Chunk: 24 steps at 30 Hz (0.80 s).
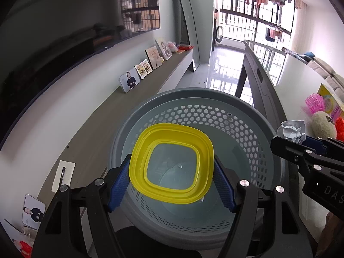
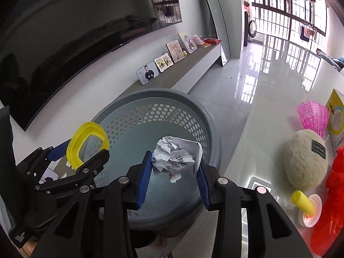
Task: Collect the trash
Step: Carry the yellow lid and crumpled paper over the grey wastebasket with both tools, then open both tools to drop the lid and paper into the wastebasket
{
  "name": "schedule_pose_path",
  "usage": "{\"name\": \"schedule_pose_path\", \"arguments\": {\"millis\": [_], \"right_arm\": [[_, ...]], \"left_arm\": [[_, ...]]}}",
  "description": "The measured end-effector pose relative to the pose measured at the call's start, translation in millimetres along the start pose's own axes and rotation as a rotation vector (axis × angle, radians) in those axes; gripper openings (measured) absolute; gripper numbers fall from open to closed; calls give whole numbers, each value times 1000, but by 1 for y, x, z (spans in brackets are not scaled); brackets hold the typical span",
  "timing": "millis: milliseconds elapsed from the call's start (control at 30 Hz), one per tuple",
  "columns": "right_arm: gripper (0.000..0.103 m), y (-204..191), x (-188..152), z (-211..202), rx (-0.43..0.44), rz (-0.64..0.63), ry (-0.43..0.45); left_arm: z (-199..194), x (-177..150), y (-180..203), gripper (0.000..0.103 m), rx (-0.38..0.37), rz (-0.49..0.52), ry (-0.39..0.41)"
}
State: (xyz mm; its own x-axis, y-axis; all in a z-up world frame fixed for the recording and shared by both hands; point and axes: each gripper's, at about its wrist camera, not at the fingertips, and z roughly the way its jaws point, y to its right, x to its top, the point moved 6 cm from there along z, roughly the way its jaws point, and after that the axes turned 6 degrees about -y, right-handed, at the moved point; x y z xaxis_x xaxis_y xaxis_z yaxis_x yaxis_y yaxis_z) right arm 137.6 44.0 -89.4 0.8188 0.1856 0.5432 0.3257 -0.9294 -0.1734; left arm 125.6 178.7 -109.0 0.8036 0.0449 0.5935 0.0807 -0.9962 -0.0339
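**Two bits of trash held over the bin**

The left gripper [image 1: 172, 179] has its blue pads pressed on the two sides of a yellow lid [image 1: 172, 163]. The jaws stand wide because the lid is wide. The lid hangs right above the open mouth of the grey bin [image 1: 247, 116], so it looks ready to fall straight in.

The right gripper [image 2: 174, 172] is squeezed in tight on a crumpled paper ball [image 2: 176, 155]. The ball is soft and small, so the pads have to pinch close to hold it. It also hangs over the bin, near the bin's right rim in the left view.

Both grippers tip downward toward the bin. I think that is so the trash drops inside and not on the floor. Nothing can be seen lying in the bin.

To the right of the bin is a white table [image 2: 268, 107]. On it sit a fluffy cream ball [image 2: 305, 161], a pink basket [image 2: 312, 116] and something red [image 2: 335, 193]. These look like toys, not trash, so they are probably best left there.
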Motion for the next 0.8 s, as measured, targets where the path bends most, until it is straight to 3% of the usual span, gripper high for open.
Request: {"name": "schedule_pose_path", "arguments": {"millis": [367,667,700,800], "right_arm": [[38,0,3,29,6,14,-72],[39,0,3,34,-3,3,-75],[40,0,3,33,-5,0,-78],[57,-2,3,30,-13,-9,-62]], "left_arm": [[26,11,-12,69,-21,-58,-4],[34,7,-14,72,-16,-59,-39],[34,6,-15,72,-19,-64,-41],[35,5,-18,73,-14,-75,-47]]}}
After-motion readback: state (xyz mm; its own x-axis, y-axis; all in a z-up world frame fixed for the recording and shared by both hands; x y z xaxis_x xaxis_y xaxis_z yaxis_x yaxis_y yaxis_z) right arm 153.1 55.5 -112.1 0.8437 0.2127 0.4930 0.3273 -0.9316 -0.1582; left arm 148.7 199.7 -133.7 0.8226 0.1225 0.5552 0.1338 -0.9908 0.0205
